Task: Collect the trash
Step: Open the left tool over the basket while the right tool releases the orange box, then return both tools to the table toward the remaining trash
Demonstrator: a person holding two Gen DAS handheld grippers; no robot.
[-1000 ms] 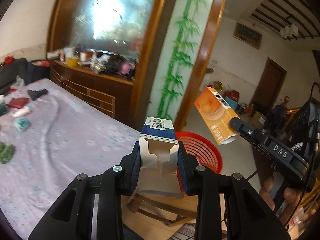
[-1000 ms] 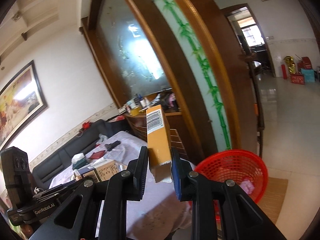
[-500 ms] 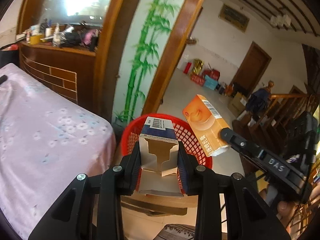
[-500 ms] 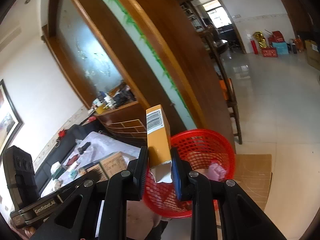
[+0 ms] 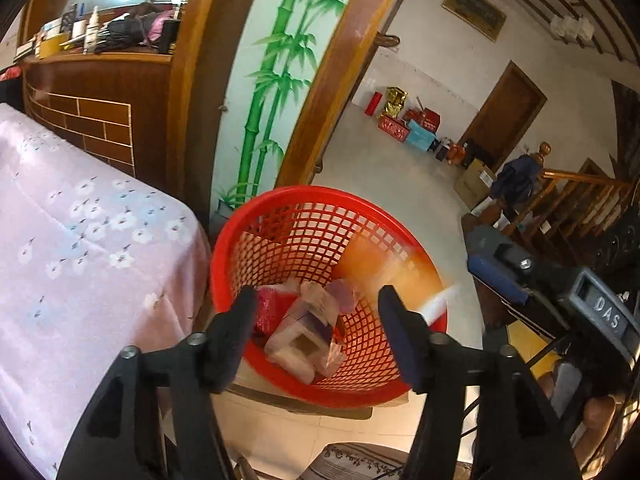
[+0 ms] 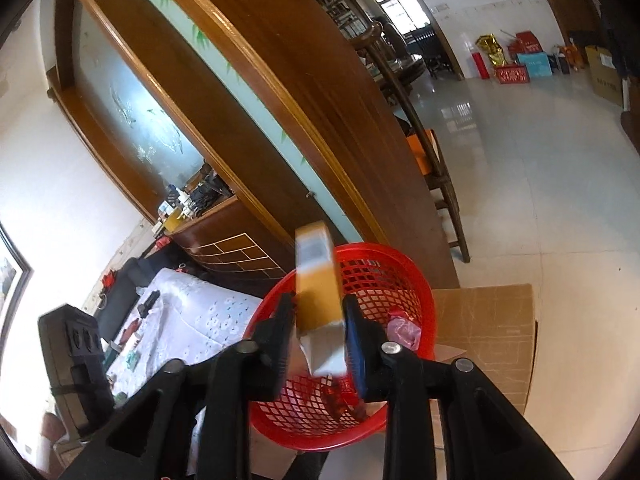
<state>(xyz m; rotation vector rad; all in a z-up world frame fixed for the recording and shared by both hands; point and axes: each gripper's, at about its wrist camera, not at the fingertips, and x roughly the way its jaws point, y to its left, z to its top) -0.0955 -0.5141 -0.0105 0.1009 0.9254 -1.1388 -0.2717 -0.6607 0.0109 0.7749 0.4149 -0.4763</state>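
A red mesh basket (image 5: 320,193) stands on the floor below both grippers. My left gripper (image 5: 316,300) hangs over it with its jaws opening and nothing between them. The white and blue carton (image 5: 302,334) lies blurred inside the basket among other wrappers. Over the same basket (image 6: 400,257), the jaws of my right gripper (image 6: 317,308) are opening too. The orange carton (image 6: 316,280) is still between them, blurred and slipping down, its pale end flap lowest. In the left wrist view that orange carton (image 5: 380,264) is a streak over the basket's right side, clear of the right gripper's blue pad (image 5: 494,274).
A table under a pink flowered cloth (image 5: 80,240) touches the basket's left side. A cardboard sheet (image 6: 488,320) lies under the basket. Behind stand a wooden partition with painted bamboo (image 5: 276,80) and a wooden chair (image 6: 436,184). Stair railing (image 5: 580,200) is at the right.
Both grippers swung away from the table and sank over the red basket. Both then opened: the white and blue carton fell in and the orange carton is dropping.
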